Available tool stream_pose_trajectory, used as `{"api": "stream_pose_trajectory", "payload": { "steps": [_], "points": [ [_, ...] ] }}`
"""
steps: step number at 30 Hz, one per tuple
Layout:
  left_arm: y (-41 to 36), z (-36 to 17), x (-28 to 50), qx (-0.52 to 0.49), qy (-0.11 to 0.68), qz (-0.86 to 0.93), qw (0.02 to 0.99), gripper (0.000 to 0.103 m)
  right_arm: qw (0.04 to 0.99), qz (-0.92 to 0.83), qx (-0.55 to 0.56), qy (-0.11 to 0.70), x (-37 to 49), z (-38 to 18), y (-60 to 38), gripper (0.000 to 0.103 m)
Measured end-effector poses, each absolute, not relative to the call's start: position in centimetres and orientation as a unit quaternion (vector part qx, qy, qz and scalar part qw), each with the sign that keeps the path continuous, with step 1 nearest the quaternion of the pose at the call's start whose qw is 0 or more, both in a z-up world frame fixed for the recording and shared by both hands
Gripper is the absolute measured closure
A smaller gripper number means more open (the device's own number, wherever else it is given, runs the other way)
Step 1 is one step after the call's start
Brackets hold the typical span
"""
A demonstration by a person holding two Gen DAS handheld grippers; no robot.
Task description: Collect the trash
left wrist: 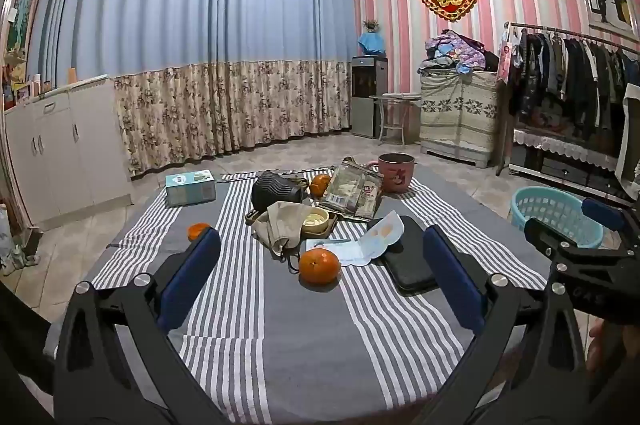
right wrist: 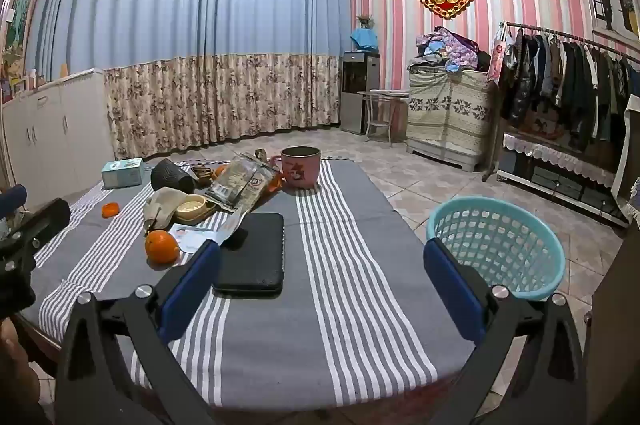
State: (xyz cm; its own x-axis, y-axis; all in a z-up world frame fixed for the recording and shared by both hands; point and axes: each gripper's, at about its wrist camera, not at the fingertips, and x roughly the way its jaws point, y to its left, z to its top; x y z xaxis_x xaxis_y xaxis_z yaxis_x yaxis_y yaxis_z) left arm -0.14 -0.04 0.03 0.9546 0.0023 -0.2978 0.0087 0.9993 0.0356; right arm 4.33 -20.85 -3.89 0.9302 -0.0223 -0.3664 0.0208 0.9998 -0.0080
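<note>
A crumpled snack bag [left wrist: 354, 191] [right wrist: 244, 183] lies at the middle back of the striped table. A used beige face mask [left wrist: 280, 225] [right wrist: 162, 207] drapes over a small tray, with paper scraps [left wrist: 360, 245] [right wrist: 196, 237] beside it. A piece of orange peel [left wrist: 197, 230] [right wrist: 110, 209] lies at the left. A turquoise plastic basket [right wrist: 496, 245] [left wrist: 556, 215] stands on the floor right of the table. My left gripper [left wrist: 320, 245] is open and empty above the near table. My right gripper [right wrist: 322, 253] is open and empty near the table's right edge.
On the table [right wrist: 340, 325] are whole oranges [left wrist: 319, 266] [right wrist: 161, 246], a black case [left wrist: 408, 257] [right wrist: 252, 253], a pink mug [left wrist: 396, 172] [right wrist: 300, 167], a black ribbed pouch [left wrist: 276, 189], a tissue box [left wrist: 190, 187]. A clothes rack [right wrist: 568, 97] stands right.
</note>
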Motion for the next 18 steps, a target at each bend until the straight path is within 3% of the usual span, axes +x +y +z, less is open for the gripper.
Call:
{"api": "stream_pose_trajectory", "payload": {
  "steps": [18],
  "points": [
    [-0.20, -0.06, -0.47, 0.016, 0.154, -0.002, 0.988, 0.005, 0.983, -0.015, 0.000, 0.183, 4.28, -4.20, -21.24, 0.004]
  ]
}}
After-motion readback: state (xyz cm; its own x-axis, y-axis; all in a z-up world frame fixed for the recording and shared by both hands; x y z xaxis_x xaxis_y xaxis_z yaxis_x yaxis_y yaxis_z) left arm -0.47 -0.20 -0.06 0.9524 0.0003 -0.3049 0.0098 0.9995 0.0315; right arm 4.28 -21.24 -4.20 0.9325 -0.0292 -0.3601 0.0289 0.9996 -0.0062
